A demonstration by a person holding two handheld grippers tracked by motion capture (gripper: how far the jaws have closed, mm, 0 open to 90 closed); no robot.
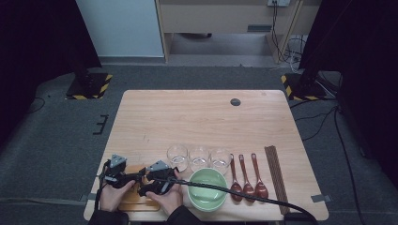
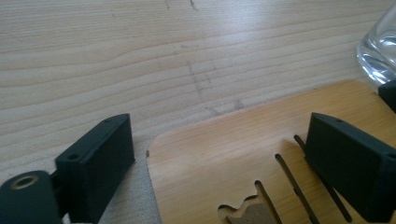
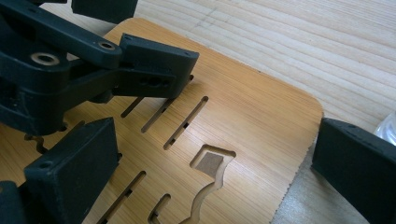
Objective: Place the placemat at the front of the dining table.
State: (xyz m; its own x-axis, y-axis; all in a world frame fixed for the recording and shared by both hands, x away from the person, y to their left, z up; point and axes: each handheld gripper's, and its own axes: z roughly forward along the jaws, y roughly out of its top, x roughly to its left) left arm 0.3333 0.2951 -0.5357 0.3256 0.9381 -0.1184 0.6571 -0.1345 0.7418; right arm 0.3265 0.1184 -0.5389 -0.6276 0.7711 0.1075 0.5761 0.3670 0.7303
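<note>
A bamboo board [image 1: 135, 200] with cut slots lies flat at the table's front left corner. Both hands hold their grippers low over it. My left gripper [image 1: 135, 177] stands open. In the left gripper view [image 2: 219, 140] its jaws straddle the board's rounded corner [image 2: 224, 158], one jaw over bare table, the other over the slots. My right gripper [image 1: 151, 182] is open too. In the right gripper view [image 3: 215, 144] one jaw hovers over the board [image 3: 252, 107], the other beyond its right edge. The left gripper's jaws [image 3: 154, 70] show close by there, over the board.
Three clear glasses [image 1: 198, 157] stand in a row right of the board, one near the left gripper [image 2: 380, 51]. A green bowl [image 1: 193, 190] sits in front of them, crossed by the right gripper's cable [image 1: 234, 190]. Three brown spoons [image 1: 247, 180] and chopsticks [image 1: 277, 176] lie farther right.
</note>
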